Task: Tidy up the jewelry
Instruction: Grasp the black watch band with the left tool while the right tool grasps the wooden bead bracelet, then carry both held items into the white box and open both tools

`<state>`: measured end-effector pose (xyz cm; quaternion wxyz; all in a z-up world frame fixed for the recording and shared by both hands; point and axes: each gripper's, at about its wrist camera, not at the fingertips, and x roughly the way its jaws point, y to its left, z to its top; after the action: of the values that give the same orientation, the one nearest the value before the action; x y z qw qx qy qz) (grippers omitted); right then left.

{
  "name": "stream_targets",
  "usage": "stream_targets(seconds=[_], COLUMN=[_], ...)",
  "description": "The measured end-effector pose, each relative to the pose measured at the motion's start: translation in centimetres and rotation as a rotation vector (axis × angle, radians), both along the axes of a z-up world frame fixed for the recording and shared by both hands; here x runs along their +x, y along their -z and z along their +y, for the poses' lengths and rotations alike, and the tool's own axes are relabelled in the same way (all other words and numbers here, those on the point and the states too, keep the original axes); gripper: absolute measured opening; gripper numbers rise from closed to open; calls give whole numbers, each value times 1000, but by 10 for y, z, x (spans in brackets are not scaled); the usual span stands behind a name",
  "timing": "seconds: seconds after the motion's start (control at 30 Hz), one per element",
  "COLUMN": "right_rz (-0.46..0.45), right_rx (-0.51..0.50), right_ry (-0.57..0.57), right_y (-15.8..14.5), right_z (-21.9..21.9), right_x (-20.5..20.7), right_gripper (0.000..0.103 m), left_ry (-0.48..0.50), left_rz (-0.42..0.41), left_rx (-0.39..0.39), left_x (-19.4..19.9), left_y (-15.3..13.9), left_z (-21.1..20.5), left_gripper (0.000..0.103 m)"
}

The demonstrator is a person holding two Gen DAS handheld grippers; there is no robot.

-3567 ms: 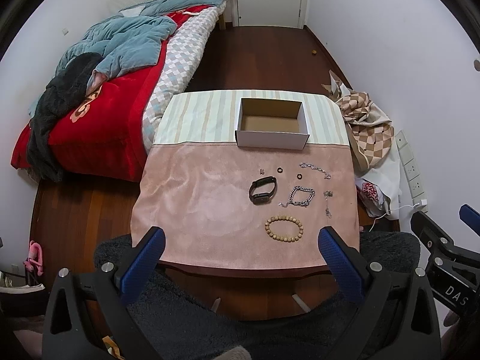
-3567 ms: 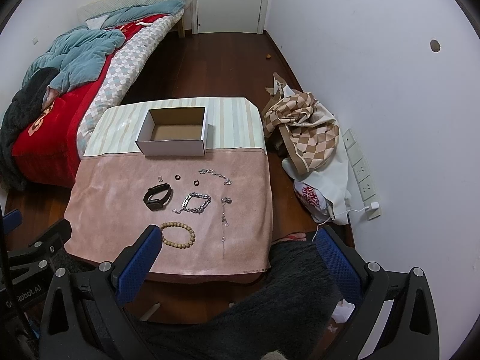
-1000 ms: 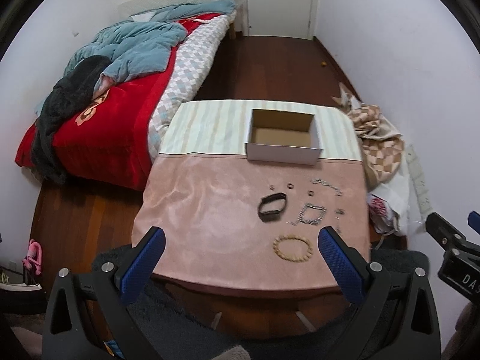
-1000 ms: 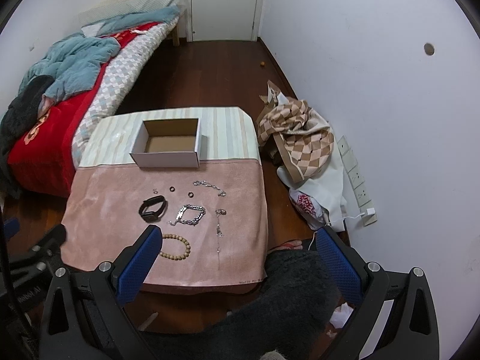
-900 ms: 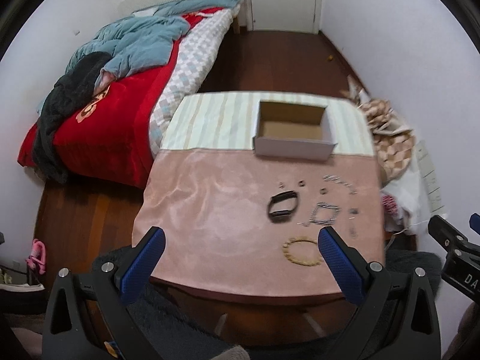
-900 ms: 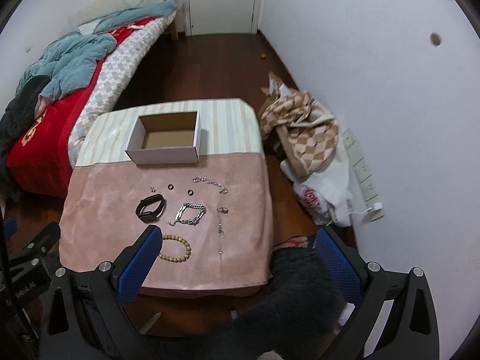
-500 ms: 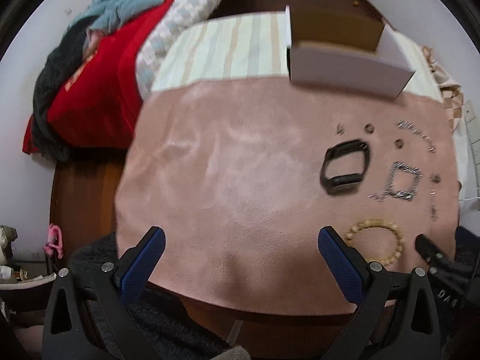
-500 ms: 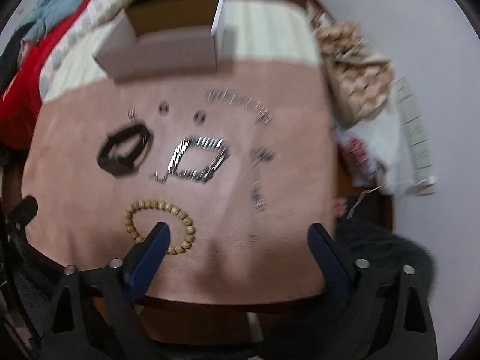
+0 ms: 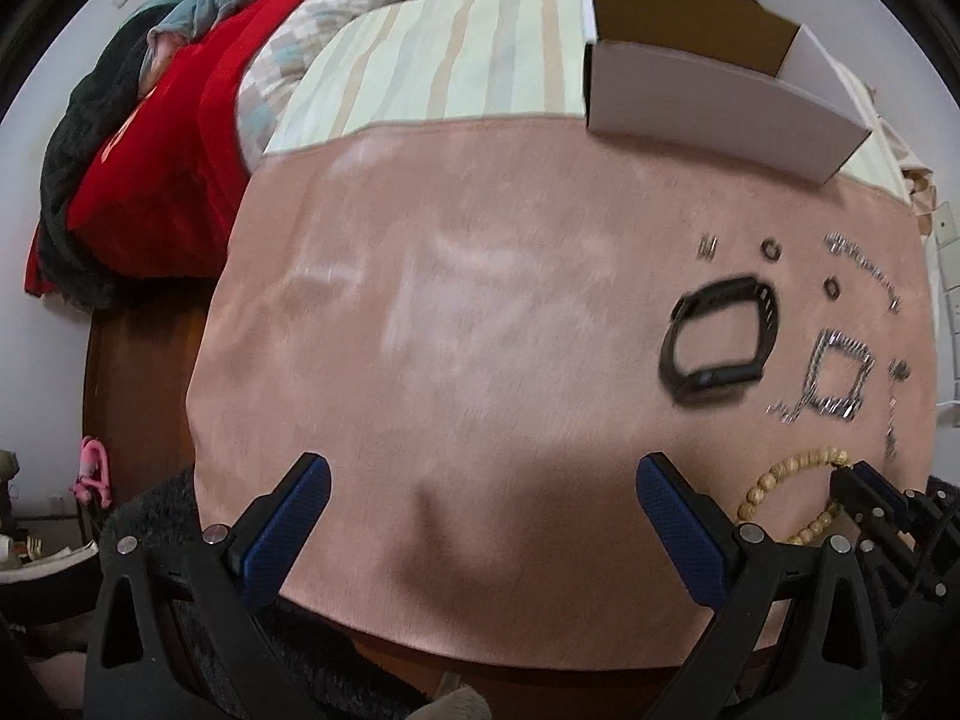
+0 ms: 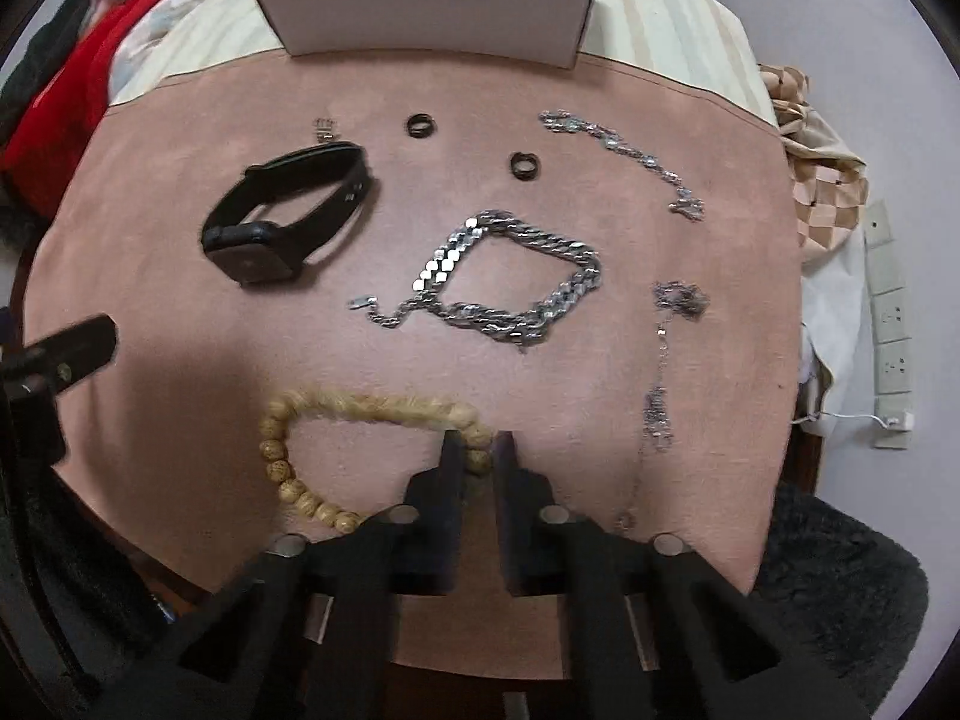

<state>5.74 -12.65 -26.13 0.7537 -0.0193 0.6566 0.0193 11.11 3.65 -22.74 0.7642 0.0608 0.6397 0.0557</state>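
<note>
**Right gripper closes on the bead bracelet**

Both of your grippers have dropped from a high hover to just above the pink cloth [image 9: 456, 312], and the right gripper [image 10: 478, 444] has narrowed from wide open to a slim gap around 1 section of the wooden bead bracelet [image 10: 372, 405]. Beads sit between its fingertips, though you cannot tell from this view whether they are firmly pinched yet. Your left gripper [image 9: 480, 501] hangs wide open over bare cloth, holding nothing.

The bracelet lies at the near edge of the cloth, with the black watch [image 10: 288, 222], the chunky silver chain [image 10: 510, 276], 2 dark rings and 2 thinner chains beyond it, and the open white box [image 10: 432, 3] at the far side.

Expect the bracelet to be light and limp: a strung loop that will sag and swing from wherever you grip. The round beads may roll out, so squeeze squarely across 1 bead and lift slowly.
</note>
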Motion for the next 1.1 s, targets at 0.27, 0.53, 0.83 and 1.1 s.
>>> stream_targets(seconds=[0.27,0.53,0.83,1.1], right_rz=[-78,-61,-21,-47], right_rx=[42,54,135,240], right_ry=[123,131,159,162], right_y=[-28,-21,-13,-39], right_z=[-39,-50,-56,-57], right_x=[20,33,34,35], right_gripper=[9,9,9,9], left_ry=[-28,29,103,102], left_rz=[63,162,80,-17], left_rx=[-152,-240,-204,-173], left_x=[41,61,46,11], left_y=[8,38,26,-22], left_z=[-7,-27,-29,-3], left_gripper=[103,44,2,2])
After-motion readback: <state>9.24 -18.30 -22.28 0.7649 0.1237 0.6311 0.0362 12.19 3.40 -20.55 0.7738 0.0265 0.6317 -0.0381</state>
